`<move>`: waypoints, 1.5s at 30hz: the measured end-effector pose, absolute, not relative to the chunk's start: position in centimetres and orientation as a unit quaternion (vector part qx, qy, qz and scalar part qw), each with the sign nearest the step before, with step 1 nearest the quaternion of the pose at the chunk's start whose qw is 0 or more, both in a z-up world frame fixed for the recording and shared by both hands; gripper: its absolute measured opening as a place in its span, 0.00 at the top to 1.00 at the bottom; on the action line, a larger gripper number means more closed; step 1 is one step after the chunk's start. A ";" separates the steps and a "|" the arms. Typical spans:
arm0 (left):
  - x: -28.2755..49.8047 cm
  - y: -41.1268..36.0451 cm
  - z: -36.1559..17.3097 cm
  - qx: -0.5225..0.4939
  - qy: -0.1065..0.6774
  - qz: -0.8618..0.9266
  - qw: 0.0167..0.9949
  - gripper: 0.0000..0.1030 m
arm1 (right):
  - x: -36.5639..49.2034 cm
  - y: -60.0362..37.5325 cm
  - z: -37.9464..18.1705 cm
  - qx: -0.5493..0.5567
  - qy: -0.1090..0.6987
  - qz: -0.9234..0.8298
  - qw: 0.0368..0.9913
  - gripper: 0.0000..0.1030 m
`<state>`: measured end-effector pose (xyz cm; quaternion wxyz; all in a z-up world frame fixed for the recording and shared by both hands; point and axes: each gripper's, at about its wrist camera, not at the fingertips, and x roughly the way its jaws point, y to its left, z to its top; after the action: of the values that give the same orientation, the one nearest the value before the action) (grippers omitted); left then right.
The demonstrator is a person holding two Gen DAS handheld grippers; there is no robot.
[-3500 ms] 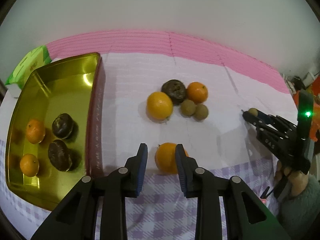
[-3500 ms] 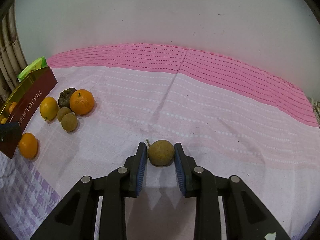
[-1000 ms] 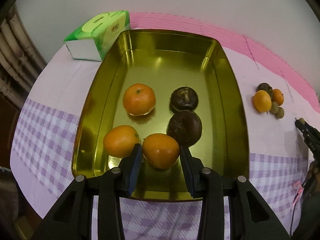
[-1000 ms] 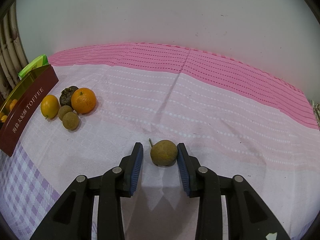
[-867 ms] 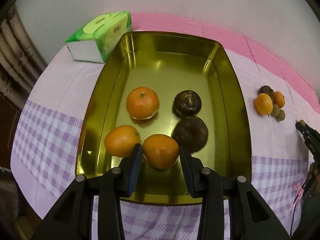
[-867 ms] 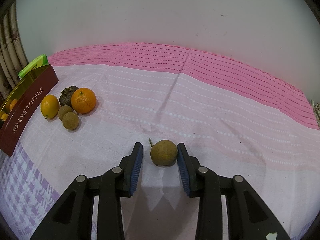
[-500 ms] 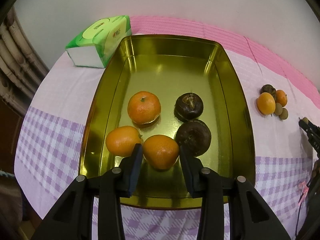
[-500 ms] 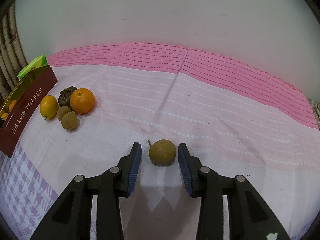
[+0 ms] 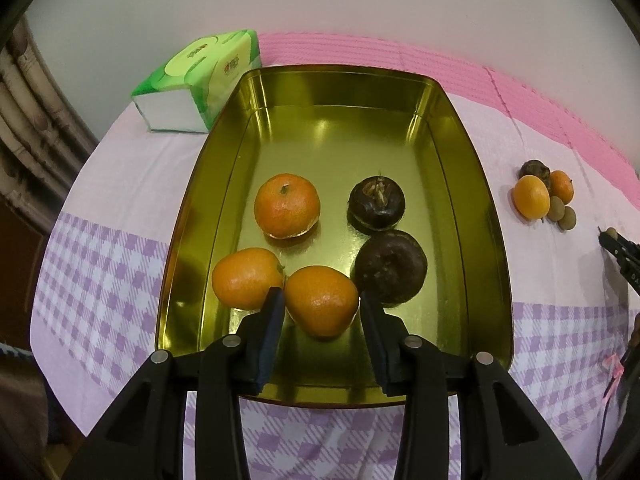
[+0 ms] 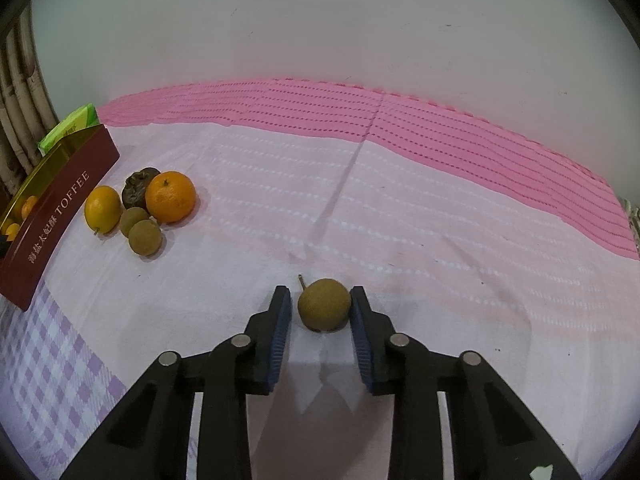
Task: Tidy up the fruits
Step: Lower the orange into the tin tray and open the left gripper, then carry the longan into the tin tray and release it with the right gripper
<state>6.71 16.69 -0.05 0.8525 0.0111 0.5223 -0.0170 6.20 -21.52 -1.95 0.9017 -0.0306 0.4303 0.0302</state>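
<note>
The left gripper (image 9: 322, 312) hangs over the near end of the gold tray (image 9: 460, 128), and its jaws are opening. There's an orange (image 9: 322, 300) sitting right between them on the tray floor. The pads look like they're barely off it, with a thin gap on the right side. Two more oranges (image 9: 287, 205) (image 9: 246, 278) are in the tray's left half and two dark brown fruits (image 9: 377, 202) (image 9: 390, 266) in the right half, so it's kind of sorted by type. The nearer dark one sits just beside the orange between the jaws. A green tissue pack (image 9: 196, 80) lies by the tray's far left corner.

Over on the right, the right gripper (image 10: 320, 312) has its jaws closing around a small brown fruit with a stem (image 10: 324, 304) sitting on the cloth-covered desk (image 10: 440, 240). The right pad looks to be touching it, while the left pad shows a sliver of gap. A small pile of leftover fruit (image 10: 140, 208) sits on the desk near the tray's red side.
</note>
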 end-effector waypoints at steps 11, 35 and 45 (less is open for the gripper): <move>5.5 15.8 0.0 0.017 0.513 -0.026 0.858 0.42 | 6.0 -20.7 -1.5 -0.044 0.438 0.013 0.898 0.77; 3.2 21.1 4.9 -0.034 0.424 0.060 0.903 0.25 | 5.4 -1.0 5.0 -0.082 0.403 0.237 0.880 0.77; 1.9 23.5 4.5 -0.061 0.435 0.098 0.893 0.25 | 5.5 6.9 3.6 -0.139 0.421 0.293 0.847 0.77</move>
<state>1.89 23.54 4.50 0.8928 -0.0612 0.4355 0.0976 5.54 6.87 3.58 0.8473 -0.1389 0.4205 0.2931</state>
